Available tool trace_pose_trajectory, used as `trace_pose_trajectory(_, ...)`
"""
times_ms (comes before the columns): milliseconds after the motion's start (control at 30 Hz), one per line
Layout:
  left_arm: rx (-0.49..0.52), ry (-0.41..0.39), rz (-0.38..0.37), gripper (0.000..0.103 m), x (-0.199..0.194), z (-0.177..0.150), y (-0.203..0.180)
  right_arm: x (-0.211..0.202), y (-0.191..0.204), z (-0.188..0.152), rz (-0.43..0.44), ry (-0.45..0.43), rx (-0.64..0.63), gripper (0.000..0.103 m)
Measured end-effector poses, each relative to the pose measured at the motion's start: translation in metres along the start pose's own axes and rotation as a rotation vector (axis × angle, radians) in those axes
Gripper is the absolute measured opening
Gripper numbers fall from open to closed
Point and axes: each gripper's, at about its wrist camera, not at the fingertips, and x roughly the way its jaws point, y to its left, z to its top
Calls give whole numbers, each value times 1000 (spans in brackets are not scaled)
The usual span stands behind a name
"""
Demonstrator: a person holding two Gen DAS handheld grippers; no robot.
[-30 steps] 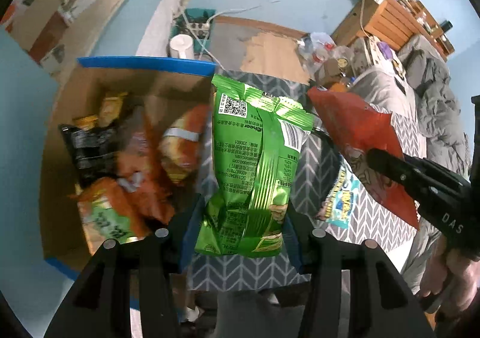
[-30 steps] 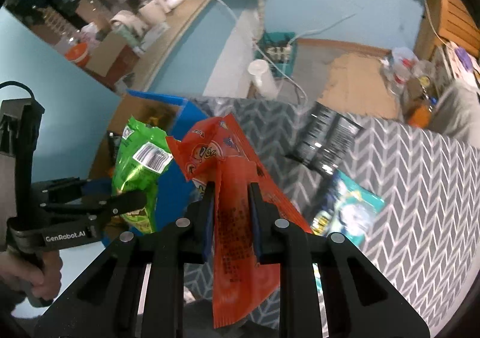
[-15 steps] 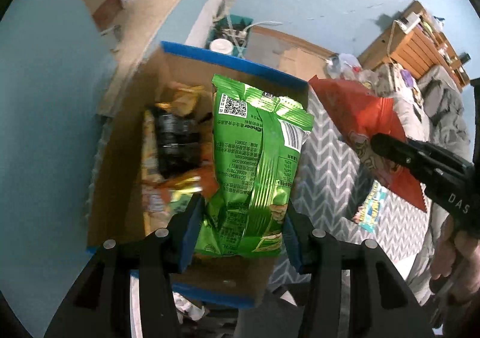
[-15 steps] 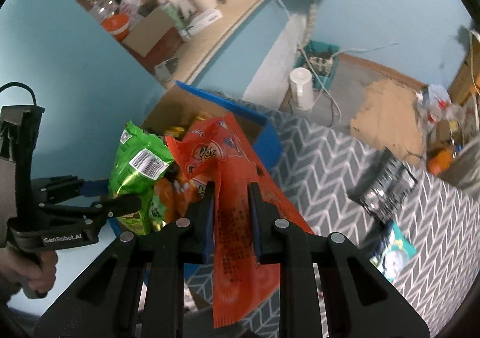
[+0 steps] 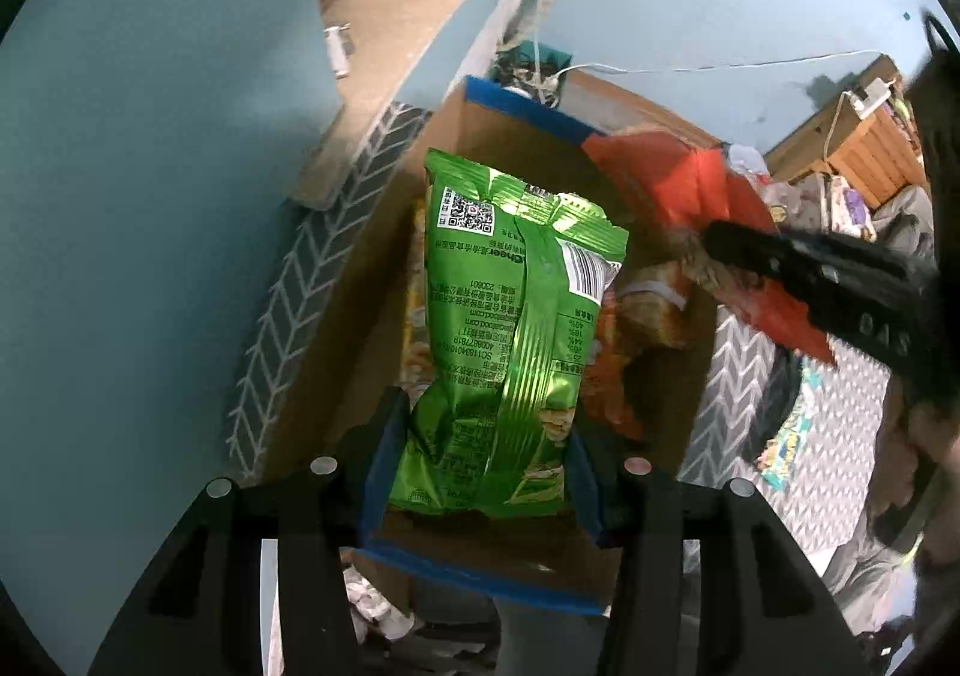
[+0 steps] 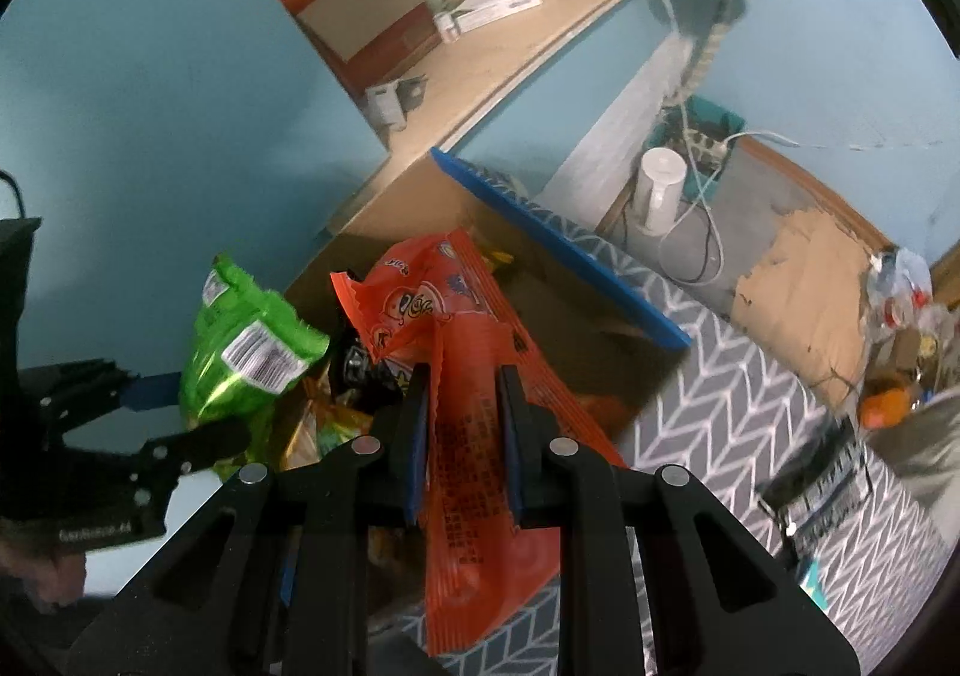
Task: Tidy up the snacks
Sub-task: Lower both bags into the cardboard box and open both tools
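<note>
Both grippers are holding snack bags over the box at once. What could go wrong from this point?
1. The left gripper and right gripper hang close together over the cardboard box; the green bag and orange bag could collide on the way down.
2. The box already holds several packets, so a dropped bag may crush them or perch on top.
3. The orange bag is pinched mid-length and its loose lower end may catch the box's blue edge.

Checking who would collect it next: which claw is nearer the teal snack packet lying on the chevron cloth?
Right. The right claw, shut on the orange snack bag, is beside the teal snack packet; the left claw, holding the green snack bag, hangs over the cardboard box, farther away.
</note>
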Motion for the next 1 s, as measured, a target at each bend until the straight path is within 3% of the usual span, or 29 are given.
trace_pose_trajectory(300, -50, 59, 47, 51, 36, -5, 22, 39, 11, 34, -13, 77, -35, 20)
trace_pose_trajectory(433, -84, 67, 43, 54, 39, -7, 25, 39, 15, 41, -37, 88, -42, 37)
trace_pose_trajectory(500, -86, 54, 52, 69, 35, -8, 24, 33, 15, 41, -33, 70, -33, 40)
trace_pose_trajectory(567, -82, 32, 58, 72, 30, -8, 21, 28, 11, 40, -30, 64, -12, 48)
trace_pose_trajectory(1000, -2, -8, 13, 72, 6, 4, -15, -5, -15, 11, -92, 47, 105, 61)
